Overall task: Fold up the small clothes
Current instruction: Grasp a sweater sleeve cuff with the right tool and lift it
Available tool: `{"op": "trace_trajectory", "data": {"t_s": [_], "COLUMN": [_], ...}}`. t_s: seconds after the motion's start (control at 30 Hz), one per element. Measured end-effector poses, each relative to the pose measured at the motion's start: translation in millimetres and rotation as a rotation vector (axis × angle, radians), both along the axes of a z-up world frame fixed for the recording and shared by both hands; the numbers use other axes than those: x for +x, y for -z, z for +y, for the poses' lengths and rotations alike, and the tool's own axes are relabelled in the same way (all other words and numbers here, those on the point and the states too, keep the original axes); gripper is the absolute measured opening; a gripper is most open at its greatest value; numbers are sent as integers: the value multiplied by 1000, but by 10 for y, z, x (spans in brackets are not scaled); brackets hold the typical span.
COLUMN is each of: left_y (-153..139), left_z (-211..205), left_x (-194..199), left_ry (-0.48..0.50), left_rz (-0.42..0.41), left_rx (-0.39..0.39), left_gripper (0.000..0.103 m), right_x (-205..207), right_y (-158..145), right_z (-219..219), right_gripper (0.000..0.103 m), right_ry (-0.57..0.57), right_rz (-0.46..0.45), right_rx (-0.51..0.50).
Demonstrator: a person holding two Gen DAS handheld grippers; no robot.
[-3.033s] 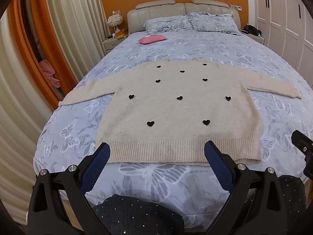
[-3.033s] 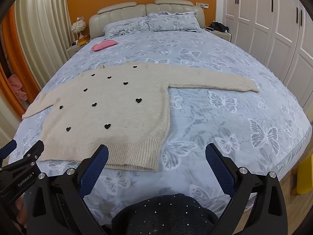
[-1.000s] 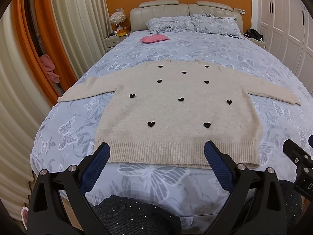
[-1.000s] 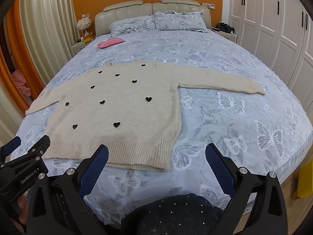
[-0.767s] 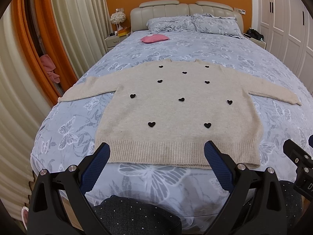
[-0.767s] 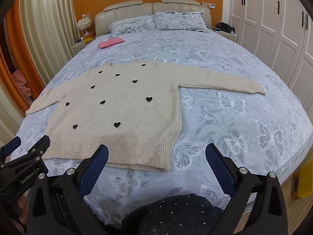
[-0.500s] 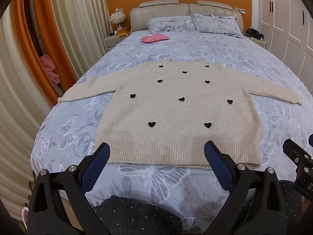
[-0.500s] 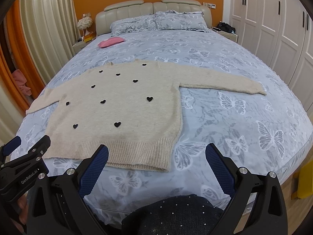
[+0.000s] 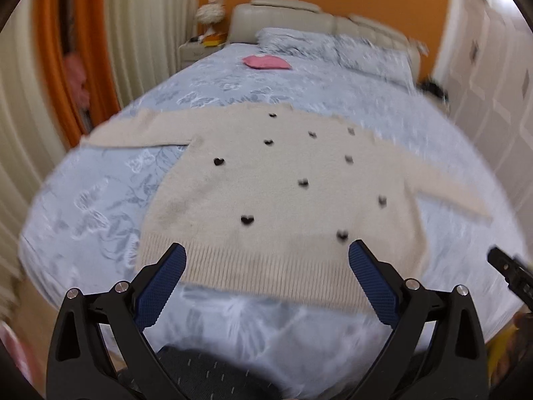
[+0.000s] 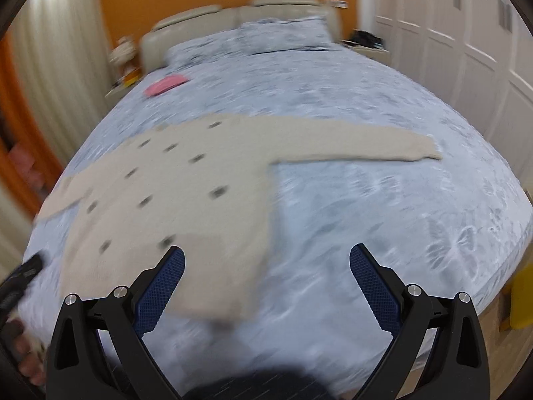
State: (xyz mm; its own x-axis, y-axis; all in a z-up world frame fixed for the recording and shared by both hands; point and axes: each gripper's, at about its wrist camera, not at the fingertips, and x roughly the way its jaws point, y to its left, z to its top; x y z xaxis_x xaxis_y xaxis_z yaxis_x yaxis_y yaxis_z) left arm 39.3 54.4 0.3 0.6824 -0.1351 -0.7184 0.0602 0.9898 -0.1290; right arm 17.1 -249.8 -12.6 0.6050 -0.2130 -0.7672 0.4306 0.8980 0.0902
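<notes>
Looking along my left tongs (image 9: pixel 266 280), I see their blue pads (image 9: pixel 162 286) spread wide and released, with nothing between them. They hover over the ribbed hem of a beige sweater (image 9: pixel 276 193) with small black hearts, which lies flat across the middle of the frame on the blue butterfly-print bed (image 9: pixel 100 206). Both sleeves are stretched out, one toward the upper left, the other toward the right edge. A pink cushion (image 9: pixel 266 61) sits near the pillows (image 9: pixel 333 46) at the top. My other tool pokes in at the right edge.

Through my right tongs (image 10: pixel 266 286), also released and empty, the picture is smeared. The sweater (image 10: pixel 186 200) fills the left half, its long sleeve reaching toward the right, while bare bedspread (image 10: pixel 399 216) lies between the pads (image 10: pixel 374 288). White wardrobe doors (image 10: pixel 466 50) stand at the upper right.
</notes>
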Motion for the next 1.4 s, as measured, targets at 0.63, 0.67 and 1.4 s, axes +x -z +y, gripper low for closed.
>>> {"op": "trace_trajectory", "data": {"t_s": [0.63, 0.67, 1.4], "left_y": [718, 777, 798], "left_z": [-389, -450, -851], "left_x": [1858, 1899, 1805], "left_ry": [-132, -123, 154], "left_rz": [-21, -19, -39], "left_rx": [-71, -74, -104], "left_gripper": [96, 96, 97], "right_x": [1131, 1154, 3598], "right_y": [1506, 1535, -292], "right_z": [-3936, -3985, -1], "right_gripper": [50, 50, 12], "right_ry": [554, 567, -504], "right_rz": [34, 15, -115], "right_rx": [309, 308, 212]}}
